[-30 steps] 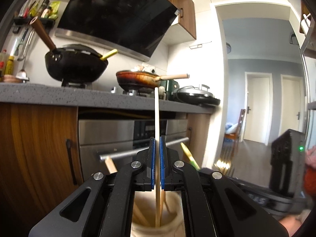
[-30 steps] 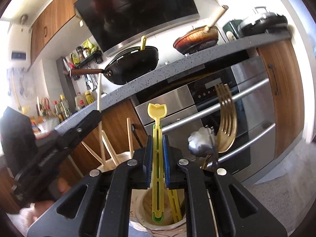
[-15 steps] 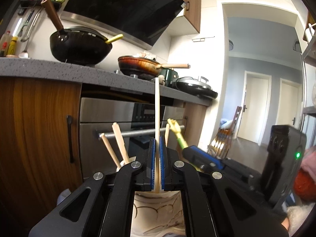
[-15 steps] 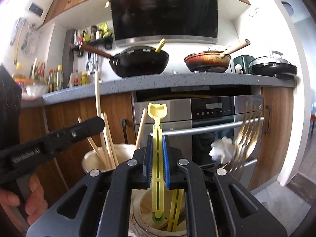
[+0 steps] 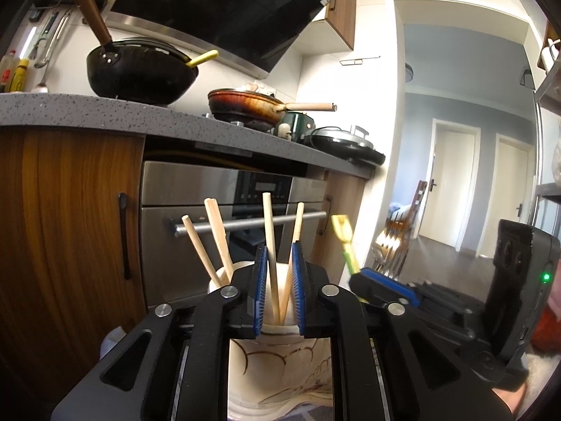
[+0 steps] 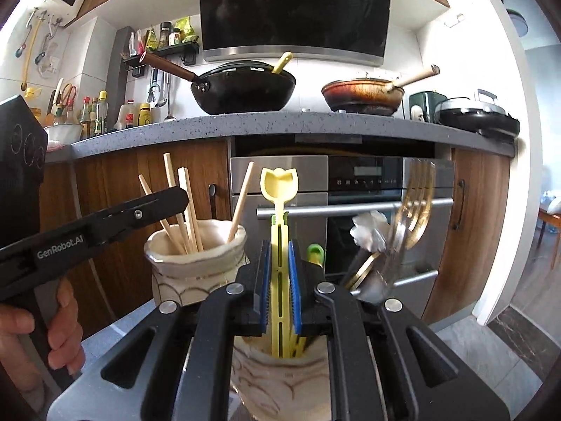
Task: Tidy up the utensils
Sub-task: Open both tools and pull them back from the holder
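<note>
A: Foreground of the left wrist view?
B: The left tongs (image 5: 279, 289) at lower centre, blue pads spread. Two pale wooden chopsticks (image 5: 270, 245) rise through the gap, touching neither pad; their lower ends sit in the cream ceramic pot with brown line pattern (image 5: 280, 361) directly below. Two more chopsticks lean left of centre in the same pot.

A: And the right wrist view?
B: The right tongs (image 6: 279, 289), lower centre, stand slightly apart around a yellow slotted plastic utensil with a tulip-shaped tip (image 6: 278, 231); whether the pads touch it I cannot tell. The utensil stands upright in a second cream ceramic pot (image 6: 280, 382) beneath.

A: Middle distance?
B: Gold forks (image 6: 415, 207), blurred, right of centre.

A: Background?
B: A black wok (image 6: 245, 89) and a brown frying pan (image 6: 361, 94) on the grey speckled worktop (image 6: 315, 124), above a steel oven (image 6: 364, 189).
</note>
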`<state>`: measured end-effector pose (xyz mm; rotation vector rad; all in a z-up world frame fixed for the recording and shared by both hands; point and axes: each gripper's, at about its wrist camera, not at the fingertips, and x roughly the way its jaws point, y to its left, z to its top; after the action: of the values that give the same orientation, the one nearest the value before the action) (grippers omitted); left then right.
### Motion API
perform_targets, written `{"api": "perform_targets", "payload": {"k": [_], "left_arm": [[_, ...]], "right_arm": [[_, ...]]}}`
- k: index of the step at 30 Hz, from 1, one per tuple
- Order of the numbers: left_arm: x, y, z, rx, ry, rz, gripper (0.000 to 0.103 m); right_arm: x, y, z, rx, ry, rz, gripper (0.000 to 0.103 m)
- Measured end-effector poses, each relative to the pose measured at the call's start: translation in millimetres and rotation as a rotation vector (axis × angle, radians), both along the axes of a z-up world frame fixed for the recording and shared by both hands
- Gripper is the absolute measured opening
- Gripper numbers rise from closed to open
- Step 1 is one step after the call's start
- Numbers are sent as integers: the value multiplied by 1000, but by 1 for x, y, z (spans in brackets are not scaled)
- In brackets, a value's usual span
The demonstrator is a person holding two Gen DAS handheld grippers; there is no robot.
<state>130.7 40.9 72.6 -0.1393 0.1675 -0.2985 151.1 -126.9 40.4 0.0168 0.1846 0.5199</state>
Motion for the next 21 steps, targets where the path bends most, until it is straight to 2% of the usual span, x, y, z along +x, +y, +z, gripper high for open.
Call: {"api": "perform_targets", "payload": {"k": [13, 18, 21], "left_arm": [[-3, 5, -1, -26, 9, -2, 17], [-3, 3, -2, -4, 6, -9, 17], [-4, 1, -3, 13, 7, -10, 19]], "right_arm": [[9, -38, 3, 271, 115, 75, 10], [0, -29, 3, 171, 85, 31, 10], [-5, -23, -1, 116, 100, 25, 10]]}}
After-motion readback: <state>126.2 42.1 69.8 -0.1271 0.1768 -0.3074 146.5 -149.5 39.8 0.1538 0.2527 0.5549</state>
